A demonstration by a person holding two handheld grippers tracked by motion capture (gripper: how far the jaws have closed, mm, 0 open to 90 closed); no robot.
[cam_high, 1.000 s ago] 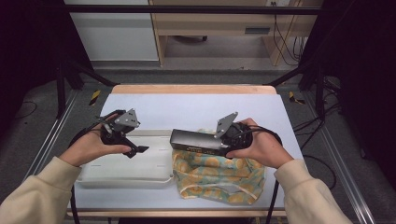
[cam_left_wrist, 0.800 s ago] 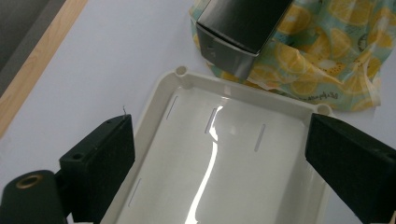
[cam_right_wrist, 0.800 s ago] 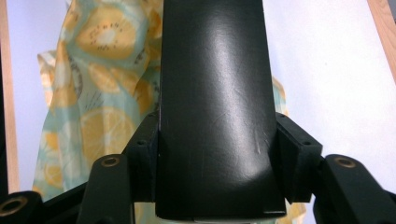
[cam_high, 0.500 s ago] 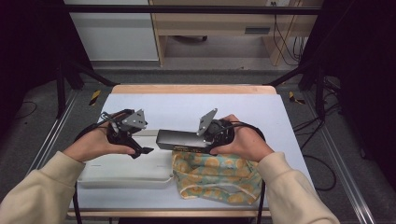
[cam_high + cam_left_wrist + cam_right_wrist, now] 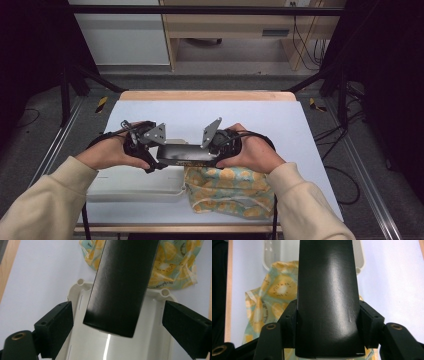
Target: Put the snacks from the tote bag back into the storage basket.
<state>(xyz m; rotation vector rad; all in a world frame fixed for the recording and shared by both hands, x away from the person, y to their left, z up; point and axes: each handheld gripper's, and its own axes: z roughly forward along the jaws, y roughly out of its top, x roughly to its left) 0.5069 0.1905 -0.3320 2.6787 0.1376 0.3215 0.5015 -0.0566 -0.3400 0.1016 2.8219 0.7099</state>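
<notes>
1. The white tray (image 5: 132,182) lies on the table's pale mat at the near-left, and it is the biggest thing at risk of being knocked. The black box (image 5: 186,154) hangs just above the tray's far-right corner, so a hasty drop could clip the tray's rim and shove it askew.
2. The fruit-print cloth bag (image 5: 227,190) sits just right of the tray, touching or nearly touching its edge. If the box swings low on that side, it may snag the bag and drag it over the tray.
3. The black box itself is long and held at one end only — the right gripper (image 5: 327,322) pinches it across its width, pads pressed on both side faces. I judge the free end could sag or twist out if the grip loosens before a second hold is made.
4. The left gripper (image 5: 117,322) stands spread wide around the box's free end, above the tray, its pads clear of both sides. Closing off-centre would push the box sideways rather than grasp it — a likely cause of a slip.
</notes>
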